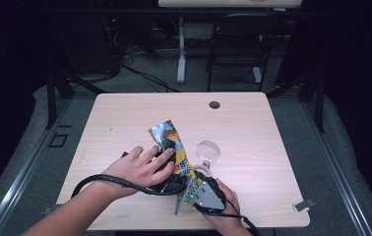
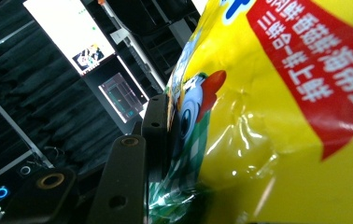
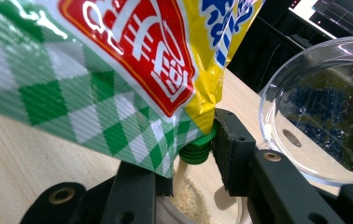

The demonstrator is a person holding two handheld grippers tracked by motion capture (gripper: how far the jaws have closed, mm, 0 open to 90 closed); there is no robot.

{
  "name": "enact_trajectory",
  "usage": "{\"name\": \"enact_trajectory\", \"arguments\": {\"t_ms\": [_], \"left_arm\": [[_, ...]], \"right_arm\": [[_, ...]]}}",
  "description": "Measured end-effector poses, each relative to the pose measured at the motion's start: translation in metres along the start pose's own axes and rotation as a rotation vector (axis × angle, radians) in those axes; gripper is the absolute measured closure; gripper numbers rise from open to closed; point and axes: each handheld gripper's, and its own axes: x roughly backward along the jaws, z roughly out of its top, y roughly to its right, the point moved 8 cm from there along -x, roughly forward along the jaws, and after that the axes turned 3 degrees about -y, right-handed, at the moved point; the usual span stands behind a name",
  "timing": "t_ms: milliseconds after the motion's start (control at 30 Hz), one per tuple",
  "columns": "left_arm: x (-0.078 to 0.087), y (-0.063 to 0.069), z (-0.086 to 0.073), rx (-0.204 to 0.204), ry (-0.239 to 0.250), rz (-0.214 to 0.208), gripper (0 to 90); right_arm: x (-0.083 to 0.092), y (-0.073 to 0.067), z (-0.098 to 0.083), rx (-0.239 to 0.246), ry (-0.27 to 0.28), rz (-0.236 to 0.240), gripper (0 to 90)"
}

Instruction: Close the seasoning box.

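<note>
Over table front edge | pouch (image 1: 175,150) tilted, long axis up-left to down-right, green spout (image 3: 197,150) lowest, pouring powder into container (image 3: 188,205) | L gripper (image 1: 167,169) clamps pouch mid | R gripper (image 1: 201,189) jaws grip spout end | bowl (image 1: 208,151) just beside.

The pouch (image 1: 174,147) lay mid-table (image 1: 253,123), slanting toward the near edge; the bowl (image 1: 208,151) sat just right of it.

Pretty much the whole far half of the table (image 1: 139,110) is open, plenty of room to swing through. Only that clear glass bowl (image 1: 208,151) crowds things, just right of the snack bag (image 1: 174,147).
</note>
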Motion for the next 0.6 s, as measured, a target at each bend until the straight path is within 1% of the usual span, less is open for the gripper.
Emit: {"name": "enact_trajectory", "arguments": {"t_ms": [200,233,267,600], "left_arm": [[0.0002,0.0000,0.0003,0.001,0.003,0.003,68.7],[-0.0002,-0.0002,0.0006,0.002,0.007,0.011,68.7],[0.0003,0.0001,0.0005,0.000,0.003,0.002,68.7],[0.0002,0.0006,0.0011,0.001,0.008,0.004,69.1]], "right_arm": [[0.0001,0.0007,0.0003,0.000,0.003,-0.004,69.9],[0.0001,0.0004,0.0001,0.000,0.001,-0.002,69.9],[0.0001,0.0004,0.0001,0.000,0.001,-0.001,69.9],[0.0001,0.0000,0.0000,0.000,0.001,0.000,69.9]]}}
